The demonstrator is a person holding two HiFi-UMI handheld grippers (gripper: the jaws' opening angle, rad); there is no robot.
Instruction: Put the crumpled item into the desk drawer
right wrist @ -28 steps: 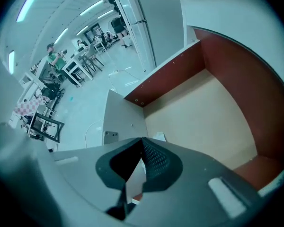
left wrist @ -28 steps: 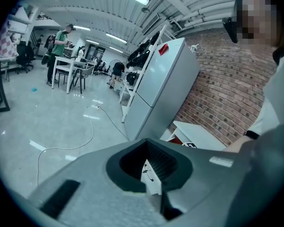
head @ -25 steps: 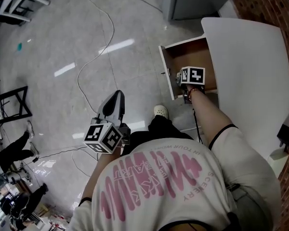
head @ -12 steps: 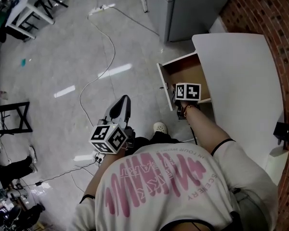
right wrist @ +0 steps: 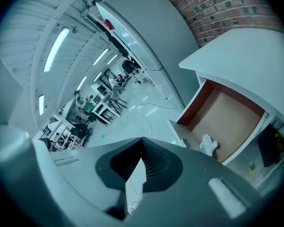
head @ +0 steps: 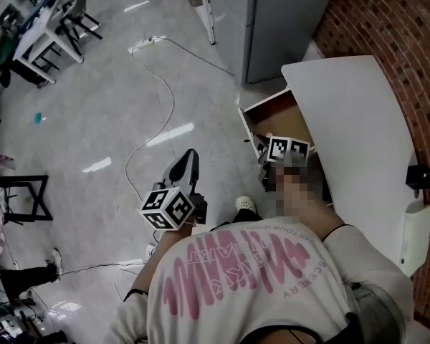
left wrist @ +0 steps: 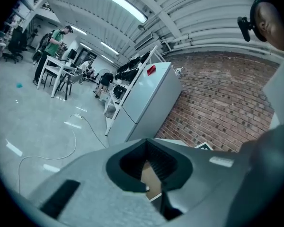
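The crumpled white item [right wrist: 208, 144] lies on the brown floor of the open desk drawer [right wrist: 229, 119], near its front right corner. In the head view the drawer [head: 278, 113] juts out from under the white desk top [head: 351, 120]. My right gripper [right wrist: 142, 143] hangs shut and empty, back from the drawer's front; its marker cube [head: 287, 149] sits over the drawer's near edge. My left gripper [head: 187, 158] is shut with nothing in it, held over the floor to the left, and in its own view it [left wrist: 149, 145] points toward the desk.
A tall grey cabinet [head: 272, 20] stands beyond the drawer against the brick wall [head: 387, 20]. A white cable [head: 154, 113] snakes over the glossy floor. White tables and chairs [head: 43, 27] stand far left, a black stand [head: 21, 199] nearer. My shoe [head: 245, 204] is below the drawer.
My right gripper has drawn back from inside the drawer to its near edge. The head view has shifted, showing more of the cabinet. The left gripper has hardly moved.
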